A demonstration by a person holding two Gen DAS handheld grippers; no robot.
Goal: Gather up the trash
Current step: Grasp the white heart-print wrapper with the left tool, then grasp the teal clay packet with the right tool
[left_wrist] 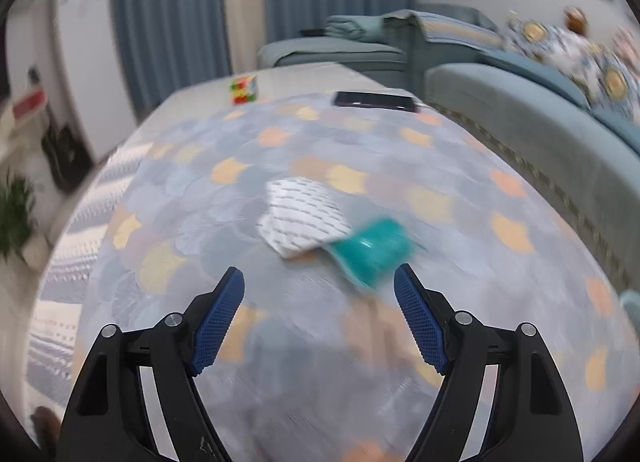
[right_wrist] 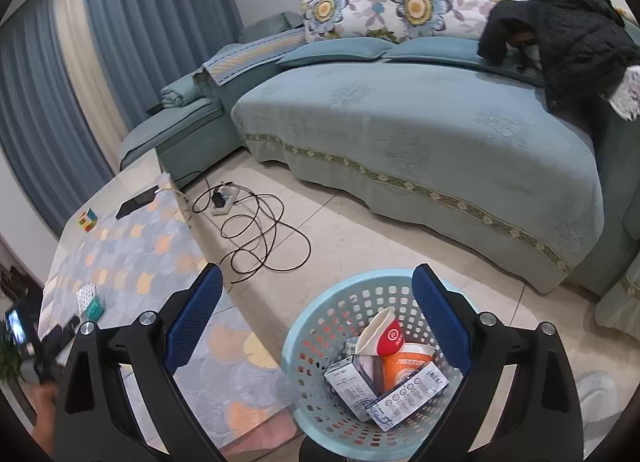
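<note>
The left gripper (left_wrist: pixel 319 282) hangs over a table (left_wrist: pixel 168 198) covered in a cloth of grey-blue scales with orange and yellow patches, its blue-padded jaws spread wide and holding nothing. Just beyond the fingertips, a little to the right, lies the trash: a teal wrapper (left_wrist: pixel 374 254) — glossy, curled, blurred by motion — with one end touching a white packet (left_wrist: pixel 302 218) printed in rows of small dark marks. The packet lies flat and partly under the teal piece; whether they are one item or two I cannot tell. At the far end of the table sit a Rubik's cube (left_wrist: pixel 243 90) on the left and a dark phone (left_wrist: pixel 376 101) on the right, well apart from the trash.

The right gripper (right_wrist: pixel 316 294) hovers beside the table's near right edge, above a pale blue perforated basket (right_wrist: pixel 316 326) standing on the tiled floor. Its jaws are also wide apart and empty. Inside the basket lie several pieces — a white and red cup (right_wrist: pixel 386 336) tipped on its side, an orange container (right_wrist: pixel 406 366), and white cartons (right_wrist: pixel 352 386) with printed labels, leaning against each other.

From this view the same teal and white trash shows small at the table's left side. A black cable (right_wrist: pixel 260 234) coils on the floor beyond the basket, near a blue-covered sofa (right_wrist: pixel 420 142).
</note>
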